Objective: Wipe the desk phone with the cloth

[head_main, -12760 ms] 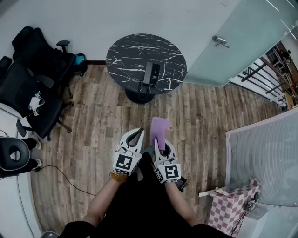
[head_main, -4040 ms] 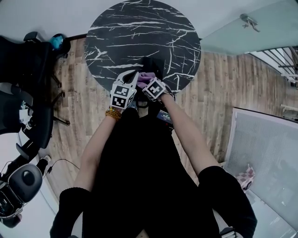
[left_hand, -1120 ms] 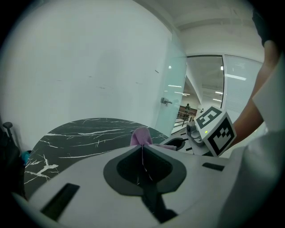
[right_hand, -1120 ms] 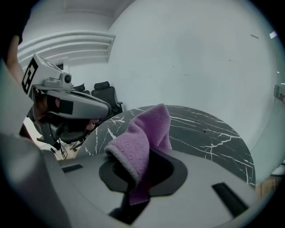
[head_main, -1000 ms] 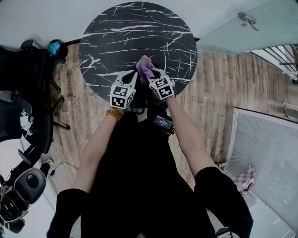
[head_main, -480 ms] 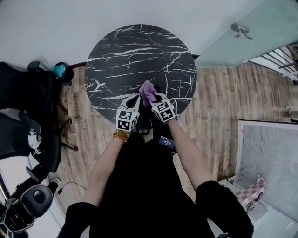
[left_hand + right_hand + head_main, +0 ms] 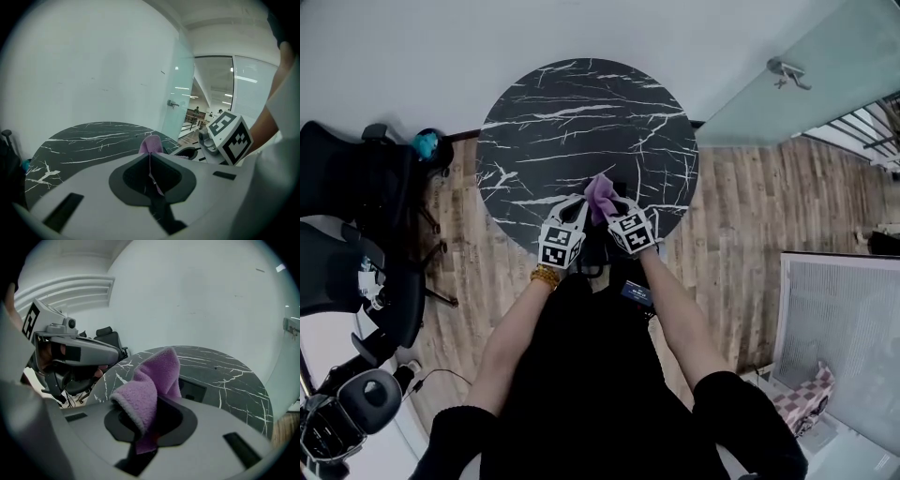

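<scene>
Two tongs met over the near edge of a round counter (image 7: pixel 581 112) of black stone veined with white. The right tongs (image 7: pixel 150 414) were clamped on the cloth (image 7: pixel 151 383), a soft, nubbly lilac fleece that bunched in a rounded fold above the jaws. The left tongs (image 7: pixel 150 157) had their jaws together, with only a lilac sliver showing along the seam, and their tip sat just beside the cloth. The desk phone (image 7: pixel 192 390), a dark, flat, boxy shape, lay on the counter right behind the cloth. Whether cloth and phone touched could not be told. Brown wooden planks made up the floor (image 7: pixel 741 197).
</scene>
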### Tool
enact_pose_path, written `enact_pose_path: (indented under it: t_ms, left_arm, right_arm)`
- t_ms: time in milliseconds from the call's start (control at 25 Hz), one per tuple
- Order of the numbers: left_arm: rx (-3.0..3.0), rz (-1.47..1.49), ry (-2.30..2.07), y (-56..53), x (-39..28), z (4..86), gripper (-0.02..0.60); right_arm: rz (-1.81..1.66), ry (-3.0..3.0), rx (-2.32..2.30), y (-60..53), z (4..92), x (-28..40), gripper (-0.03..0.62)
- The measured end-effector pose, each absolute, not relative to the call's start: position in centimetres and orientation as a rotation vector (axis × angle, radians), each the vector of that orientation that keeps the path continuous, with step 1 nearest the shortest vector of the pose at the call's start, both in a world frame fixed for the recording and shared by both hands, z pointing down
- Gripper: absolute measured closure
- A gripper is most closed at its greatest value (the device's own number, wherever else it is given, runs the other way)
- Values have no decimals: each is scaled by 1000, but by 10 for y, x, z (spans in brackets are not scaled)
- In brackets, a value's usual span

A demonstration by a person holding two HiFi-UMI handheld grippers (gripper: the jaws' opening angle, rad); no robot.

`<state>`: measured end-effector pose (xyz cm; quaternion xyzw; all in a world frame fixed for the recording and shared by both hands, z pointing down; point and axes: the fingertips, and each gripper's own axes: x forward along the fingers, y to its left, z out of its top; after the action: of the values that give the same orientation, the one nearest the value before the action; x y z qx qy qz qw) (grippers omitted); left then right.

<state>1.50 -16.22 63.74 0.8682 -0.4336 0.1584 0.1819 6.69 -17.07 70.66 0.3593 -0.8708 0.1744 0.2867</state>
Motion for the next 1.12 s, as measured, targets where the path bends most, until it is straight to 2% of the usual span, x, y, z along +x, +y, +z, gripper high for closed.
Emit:
enact_pose_path:
  t_ms: [1120]
  left_arm:
    - [2459, 476, -1194, -153, 17, 643, 563]
  right_arm:
    - [524, -2298, 867, -135, 725, 69, 537]
